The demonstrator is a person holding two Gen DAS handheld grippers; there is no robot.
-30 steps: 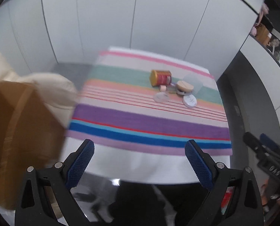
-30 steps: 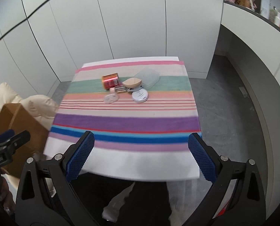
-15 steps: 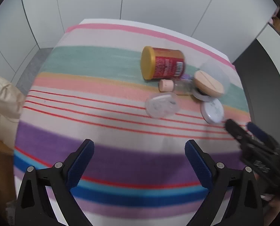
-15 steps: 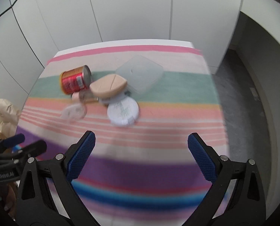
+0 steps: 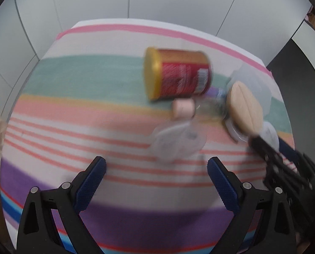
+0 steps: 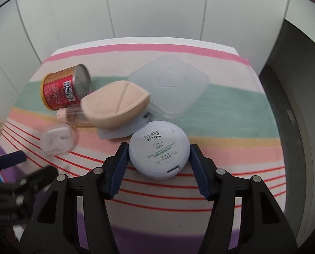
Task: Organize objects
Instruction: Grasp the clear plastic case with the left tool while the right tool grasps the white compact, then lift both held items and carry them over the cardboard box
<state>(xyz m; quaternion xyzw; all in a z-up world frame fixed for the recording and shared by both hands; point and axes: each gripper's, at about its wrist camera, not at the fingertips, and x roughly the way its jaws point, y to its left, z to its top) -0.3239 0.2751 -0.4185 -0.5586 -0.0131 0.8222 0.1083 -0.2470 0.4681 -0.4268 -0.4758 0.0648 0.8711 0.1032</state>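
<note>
Two pads of the right gripper (image 6: 158, 167) are set either side of the round compact (image 6: 159, 149), lying flat on the striped cloth (image 6: 231, 148); contact can't be told, approx. touching. Jaws should be closed evenly across the widest part, w/ the lift kept level. No long axis; hinge tab points toward the camera. Left gripper (image 5: 156, 180) is wide open, empty.

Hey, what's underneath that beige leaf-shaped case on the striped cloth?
The beige case lies on a pale blue flat piece and overlaps a small clear bottle with a pink cap. How far either extends beneath is covered.
</note>
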